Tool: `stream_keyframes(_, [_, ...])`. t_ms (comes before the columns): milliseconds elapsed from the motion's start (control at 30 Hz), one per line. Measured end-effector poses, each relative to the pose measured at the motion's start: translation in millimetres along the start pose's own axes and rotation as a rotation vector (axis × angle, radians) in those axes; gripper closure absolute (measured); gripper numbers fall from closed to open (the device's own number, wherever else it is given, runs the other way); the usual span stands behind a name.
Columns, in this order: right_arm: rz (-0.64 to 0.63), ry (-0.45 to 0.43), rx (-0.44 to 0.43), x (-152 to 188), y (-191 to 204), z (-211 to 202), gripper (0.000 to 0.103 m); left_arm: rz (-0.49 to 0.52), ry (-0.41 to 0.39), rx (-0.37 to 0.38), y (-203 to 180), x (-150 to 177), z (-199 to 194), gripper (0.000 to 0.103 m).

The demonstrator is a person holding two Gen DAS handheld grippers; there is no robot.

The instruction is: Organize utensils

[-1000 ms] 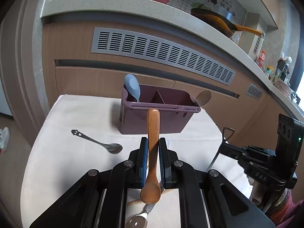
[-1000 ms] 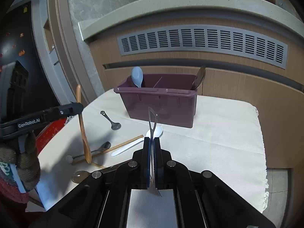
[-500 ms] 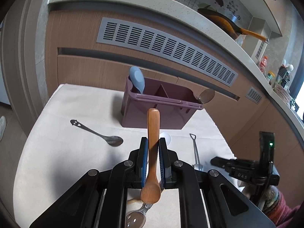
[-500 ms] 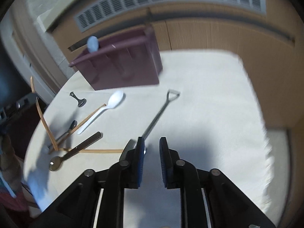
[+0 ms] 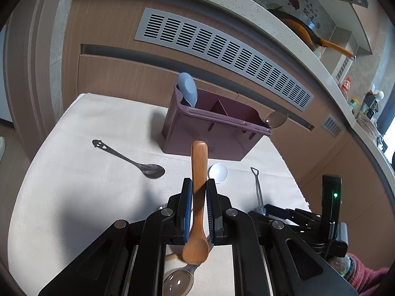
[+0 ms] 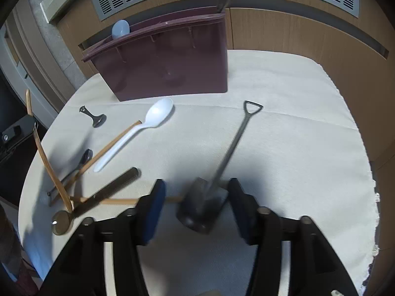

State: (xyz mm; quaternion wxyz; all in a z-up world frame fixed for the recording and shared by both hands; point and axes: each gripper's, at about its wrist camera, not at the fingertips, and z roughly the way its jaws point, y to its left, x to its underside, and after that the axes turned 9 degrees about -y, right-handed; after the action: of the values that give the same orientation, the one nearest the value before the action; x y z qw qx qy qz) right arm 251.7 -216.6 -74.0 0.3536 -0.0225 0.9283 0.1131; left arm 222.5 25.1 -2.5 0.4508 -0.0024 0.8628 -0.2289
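My left gripper is shut on a wooden spoon, handle pointing forward, held above the table short of the purple utensil caddy. The caddy holds a blue spoon at its left end and a metal spoon at its right end. My right gripper is open, its jaws wide apart on either side of a shovel-shaped metal spoon that lies on the white cloth. That spoon also shows in the left wrist view.
On the cloth lie a white plastic spoon, a dark smiley-handled spoon, a wooden chopstick, a black-handled metal spoon and a small dark spoon. A wooden cabinet front with a vent grille stands behind.
My right gripper lowered the shovel-shaped spoon onto the cloth, let it go and opened wide. My left gripper has kept hold of the wooden spoon and risen slightly.
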Motion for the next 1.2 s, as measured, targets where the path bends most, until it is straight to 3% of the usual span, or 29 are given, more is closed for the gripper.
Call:
stream_keyframes(100, [0.035,0.028,-0.07,-6.3,2.9,7.1,0.017,-0.009,-0.008,0.0,2.5,-0.6,-2.3,0.091])
stream_keyframes(233, [-0.092,0.103,-0.055,-9.7,20.0,15.8,0.011,-0.021,-0.029,-0.008,6.3,-2.7,-7.7,0.091])
stream_keyframes(267, [-0.123,0.109,-0.042,-9.4,23.1,16.3,0.016,-0.024,-0.035,-0.011,7.9,-3.1,-9.5,0.091])
stream_keyframes(367, [-0.185,0.036,0.083,-13.3,26.2,7.3,0.06,-0.037,-0.047,-0.024,13.9,-3.3,-13.9,0.091])
stream_keyframes(433, [-0.171,-0.031,0.104,-23.5,28.3,-0.6,0.061,-0.048,-0.048,-0.03,18.0,-3.8,-13.6,0.091])
stream_keyframes(500, [-0.108,-0.066,0.047,-35.0,30.3,-1.4,0.054,-0.059,-0.047,-0.031,21.2,-3.8,-12.6,0.091])
stream_keyframes(567, [-0.049,-0.047,-0.006,-46.1,37.1,14.5,0.048,-0.069,-0.049,-0.028,24.6,-3.2,-13.1,0.091])
stream_keyframes(633, [-0.007,-0.009,0.001,-53.4,44.7,34.1,0.048,-0.074,-0.052,-0.029,26.9,-2.4,-15.2,0.091])
stream_keyframes(733, [0.042,0.038,0.037,-58.9,54.2,62.3,0.049,-0.089,-0.06,-0.027,32.2,-2.0,-19.0,0.091])
stream_keyframes(800, [0.047,0.0,0.099,-62.7,61.1,70.2,0.049,-0.1,-0.062,-0.024,36.1,-2.5,-20.1,0.091])
stream_keyframes(900, [0.061,0.009,0.176,-68.2,70.7,80.3,0.047,-0.11,-0.066,-0.019,38.7,-2.5,-20.0,0.091])
stream_keyframes(1033, [-0.041,0.001,0.232,-63.7,86.2,83.8,0.049,-0.122,-0.068,-0.013,41.1,-1.6,-18.6,0.091])
stream_keyframes(1200, [-0.274,-0.034,0.118,-45.5,88.6,64.0,0.069,-0.121,-0.054,-0.016,40.6,2.7,-19.1,0.091])
